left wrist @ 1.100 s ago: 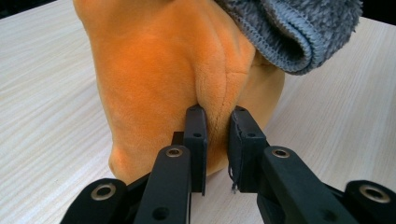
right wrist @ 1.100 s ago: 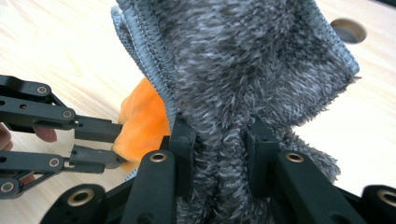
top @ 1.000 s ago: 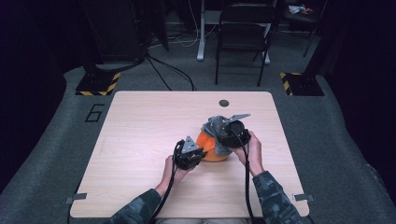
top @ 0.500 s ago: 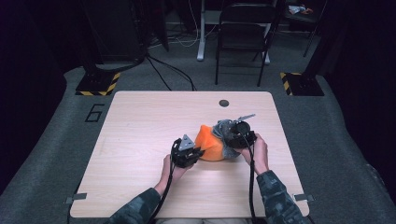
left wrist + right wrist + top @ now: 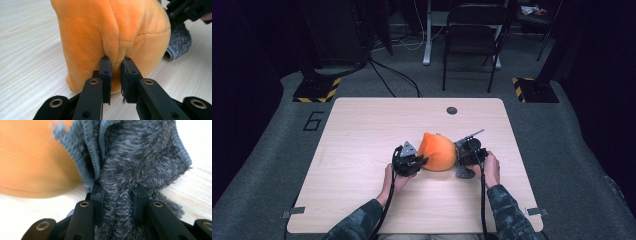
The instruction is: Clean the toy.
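Pinched on a fold of orange plush: left gripper, black pads squeezed close, a crease of fur bulging up between them. Clamped on a bunch of grey knit: right gripper, fuzzy ribbed fabric crammed between the pads and spilling over both.

Plush: soft, short-piled, rounded like a dome, with a stitched seam running across one flank; sits on the table, just right of centre toward the near edge, between the two grippers. Knit: shaggy, dark grey, with a looped ribbed edge; rolled end resting on the wood beside the plush and touching it on the right side.

Table: pale wood grain, rounded corners, a small dark round cap near the far edge. Camouflage sleeves coming in from the near side, black cables trailing along them.

Beyond the table: grey carpet, a folding chair, two black bases striped yellow and black, loose cables on the floor.
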{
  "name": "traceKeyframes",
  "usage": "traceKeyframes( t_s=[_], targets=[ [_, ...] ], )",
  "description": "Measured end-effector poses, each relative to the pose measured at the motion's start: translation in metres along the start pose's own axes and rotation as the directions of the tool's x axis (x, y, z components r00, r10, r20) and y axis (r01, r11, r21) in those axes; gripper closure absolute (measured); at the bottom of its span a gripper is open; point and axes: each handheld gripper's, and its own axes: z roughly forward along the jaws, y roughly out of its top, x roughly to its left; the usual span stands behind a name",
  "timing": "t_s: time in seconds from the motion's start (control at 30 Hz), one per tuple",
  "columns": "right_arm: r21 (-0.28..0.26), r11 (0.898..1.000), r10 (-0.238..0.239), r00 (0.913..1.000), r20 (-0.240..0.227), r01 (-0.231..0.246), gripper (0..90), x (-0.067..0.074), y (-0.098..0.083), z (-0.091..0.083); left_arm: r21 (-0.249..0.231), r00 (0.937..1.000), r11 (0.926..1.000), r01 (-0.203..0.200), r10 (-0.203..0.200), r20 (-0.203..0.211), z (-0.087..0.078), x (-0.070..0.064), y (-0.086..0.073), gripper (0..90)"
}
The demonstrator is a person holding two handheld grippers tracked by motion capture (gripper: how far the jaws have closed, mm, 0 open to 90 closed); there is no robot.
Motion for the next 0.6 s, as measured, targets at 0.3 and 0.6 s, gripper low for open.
traceKeyframes(
  t_s=[0.3, 0.6],
  targets=[
    [-0.214, 0.977, 0.001, 1.0000, 0.000, -0.001, 69.3, 0.004, 0.012, -0.058, 0.007, 0.9999, 0.9999, 0.012, -0.013, 0.008, -0.001, 0.007, -0.001, 79.6],
    [-0.227, 0.970, -0.095, 0.9943, -0.048, 0.082, 69.5, 0.038, 0.018, -0.050, 0.001, 1.0000, 1.0000, -0.005, 0.005, -0.007, -0.002, 0.007, 0.000, 76.6]
  ],
)
